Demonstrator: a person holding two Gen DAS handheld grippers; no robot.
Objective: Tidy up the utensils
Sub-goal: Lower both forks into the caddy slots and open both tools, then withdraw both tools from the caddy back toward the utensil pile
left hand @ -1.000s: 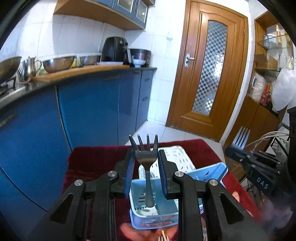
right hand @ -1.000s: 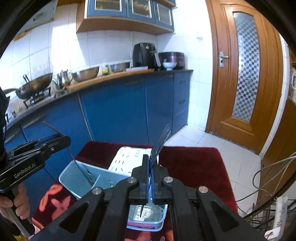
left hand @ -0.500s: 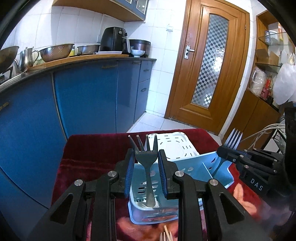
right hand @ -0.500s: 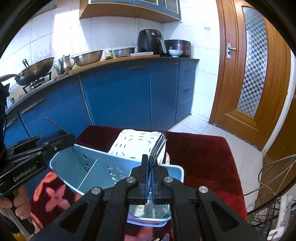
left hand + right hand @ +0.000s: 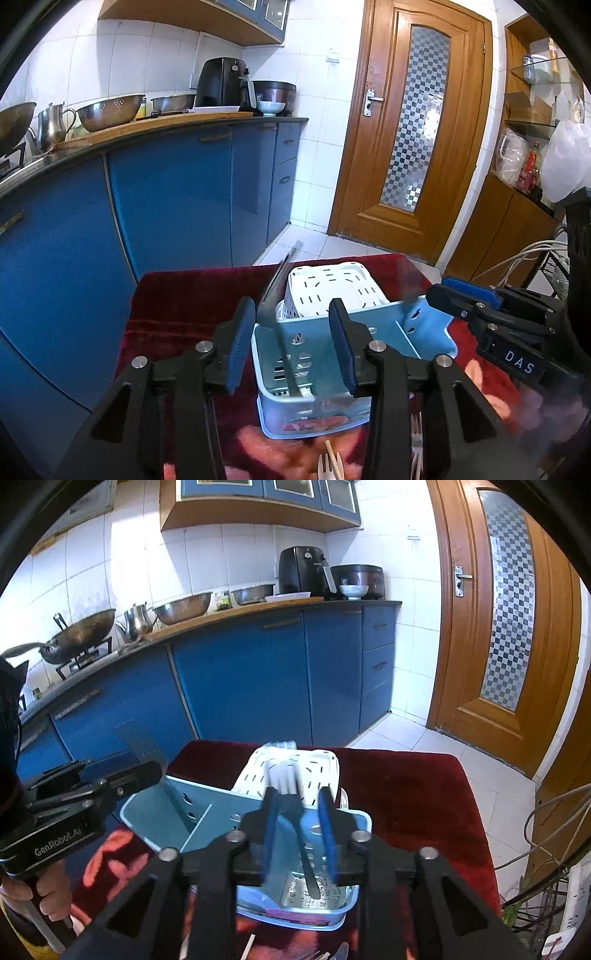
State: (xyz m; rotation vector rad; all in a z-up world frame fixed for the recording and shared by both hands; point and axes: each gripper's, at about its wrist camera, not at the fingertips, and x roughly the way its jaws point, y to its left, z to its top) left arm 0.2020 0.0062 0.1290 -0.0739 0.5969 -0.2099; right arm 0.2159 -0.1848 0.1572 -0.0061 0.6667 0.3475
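Observation:
A light blue divided utensil basket [image 5: 373, 328] [image 5: 207, 823] stands on a red cloth. My left gripper [image 5: 291, 332] is open just above its near compartment. A metal fork [image 5: 275, 295], motion-blurred, leans free between the jaws with its handle down in the compartment. My right gripper [image 5: 295, 812] is open over the basket's other end, and a second blurred fork [image 5: 295, 805] drops between its jaws into the compartment. Each gripper shows at the edge of the other's view.
A white slotted basket [image 5: 328, 288] [image 5: 295, 764] lies behind the blue one. Loose forks and chopsticks [image 5: 328, 461] lie on the red cloth [image 5: 406, 786] at the near edge. Blue cabinets [image 5: 166, 214] stand behind, a wooden door [image 5: 413, 129] to the right.
Both grippers opened and let go of their forks, which now fall or lean into the blue basket. Both grippers also came lower and closer to the basket.

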